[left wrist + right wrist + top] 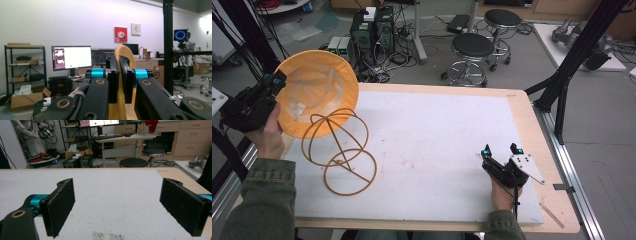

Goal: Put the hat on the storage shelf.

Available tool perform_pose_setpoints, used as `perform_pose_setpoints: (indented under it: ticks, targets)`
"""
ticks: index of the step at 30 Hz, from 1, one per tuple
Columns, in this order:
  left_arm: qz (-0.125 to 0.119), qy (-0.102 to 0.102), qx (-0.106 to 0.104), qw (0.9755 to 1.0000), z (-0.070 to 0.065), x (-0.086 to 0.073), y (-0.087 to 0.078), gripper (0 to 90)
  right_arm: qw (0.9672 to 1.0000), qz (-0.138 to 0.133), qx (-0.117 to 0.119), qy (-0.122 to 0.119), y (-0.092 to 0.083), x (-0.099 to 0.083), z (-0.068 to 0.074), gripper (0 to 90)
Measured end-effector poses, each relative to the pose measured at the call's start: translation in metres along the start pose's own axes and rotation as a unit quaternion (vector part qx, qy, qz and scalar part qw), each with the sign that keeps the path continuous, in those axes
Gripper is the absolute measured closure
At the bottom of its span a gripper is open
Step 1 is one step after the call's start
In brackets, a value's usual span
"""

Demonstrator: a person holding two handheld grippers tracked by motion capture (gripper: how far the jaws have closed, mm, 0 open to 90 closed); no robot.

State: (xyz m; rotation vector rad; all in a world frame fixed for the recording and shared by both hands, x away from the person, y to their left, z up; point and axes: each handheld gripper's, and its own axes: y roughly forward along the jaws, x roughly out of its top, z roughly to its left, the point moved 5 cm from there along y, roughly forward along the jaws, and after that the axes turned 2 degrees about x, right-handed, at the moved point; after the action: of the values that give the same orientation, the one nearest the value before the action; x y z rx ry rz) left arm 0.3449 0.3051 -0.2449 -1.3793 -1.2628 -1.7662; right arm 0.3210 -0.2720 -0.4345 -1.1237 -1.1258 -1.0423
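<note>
My left claw (276,79) is clamped shut on the rim of an orange disc (319,92), the top of a collapsible mesh thing whose wire hoops (343,150) trail down to the table (522,107). From the high view I hold the disc tilted up at the table's near-left corner, well off the white mat (437,145), while the lowest hoop lies flat on the mat and the ones above it stand splayed at angles between it and the disc. In the left gripper view the orange rim (121,75) runs upright between my two black jaws, squeezed from both sides. I judge this to be the lifting and unfolding step: the top is raised, the frame stretched only in part, the hoops not yet settled into a neat stack. The next move, as I read it, calls for a steady pull with the left claw so the hoops open evenly without snagging on one another, and probably for help from my right claw (502,150), which rests on the mat at the near right, well apart from the frame, its jaws standing wide with nothing but bare mat between them. It could pin the bottom hoop. By count: one orange disc, one wire frame of what looks like four hoops, though they overlap and I cannot be sure, one mat, one table, two claws. Beyond the table stand two black stools (472,47).
</note>
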Motion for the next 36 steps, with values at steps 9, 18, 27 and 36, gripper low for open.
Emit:
perform_pose_setpoints:
  ticks: [9,18,27,36]
  targets:
    - [-0.008,0.01,-0.018,0.9998,-0.008,0.005,-0.005,86.8,0.9999,0.001,0.002,-0.011,0.0,0.0,0.003,11.8]
    - [-0.023,0.021,-0.062,0.9976,-0.026,0.018,-0.017,86.7,1.0,0.003,0.004,-0.008,0.001,-0.001,0.002,11.9]
    - [-0.028,0.043,-0.112,0.9923,-0.05,0.023,-0.023,86.7,1.0,0.0,0.005,-0.008,0.001,0.0,0.001,11.9]
    - [-0.019,0.083,-0.163,0.9829,-0.078,0.029,-0.024,86.7,1.0,0.002,0.004,-0.007,0.002,0.0,0.001,11.9]
